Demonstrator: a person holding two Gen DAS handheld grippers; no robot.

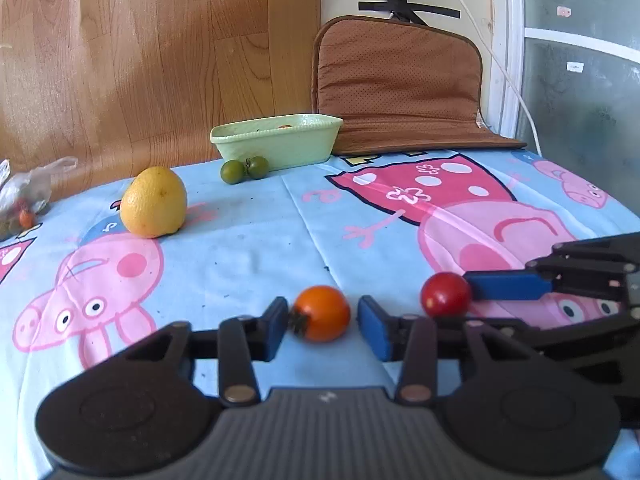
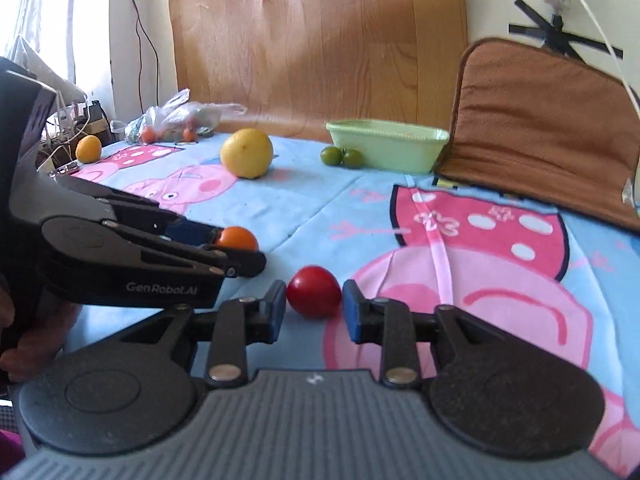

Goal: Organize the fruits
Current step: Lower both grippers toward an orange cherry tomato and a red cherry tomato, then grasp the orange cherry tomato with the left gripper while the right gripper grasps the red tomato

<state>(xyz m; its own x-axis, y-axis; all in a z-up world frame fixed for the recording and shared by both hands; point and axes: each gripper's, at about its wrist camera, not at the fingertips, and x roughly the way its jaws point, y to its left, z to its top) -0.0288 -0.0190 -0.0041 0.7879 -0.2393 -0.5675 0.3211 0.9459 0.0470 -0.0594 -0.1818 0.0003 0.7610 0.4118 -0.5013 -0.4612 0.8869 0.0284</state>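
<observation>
An orange cherry tomato [image 1: 322, 312] rests on the cartoon-print cloth between the blue pads of my left gripper [image 1: 322, 320], which is open, with a gap showing on the tomato's right side. Just to its right a red cherry tomato [image 2: 314, 291] lies on the cloth between the pads of my right gripper [image 2: 314, 300], which stand close on both sides without squeezing it. A pale green basin [image 1: 276, 142] sits at the back with two green tomatoes [image 1: 244, 169] in front of it. A large yellow citrus [image 1: 154, 202] stands to the left.
A brown cushion [image 1: 400, 80] leans on the wall right of the basin, with a white cable [image 1: 500, 60] hanging past it. A plastic bag of small fruit [image 2: 176, 120] and a small orange fruit [image 2: 88, 149] lie at the far left edge. A hand [image 2: 36, 340] holds the left gripper.
</observation>
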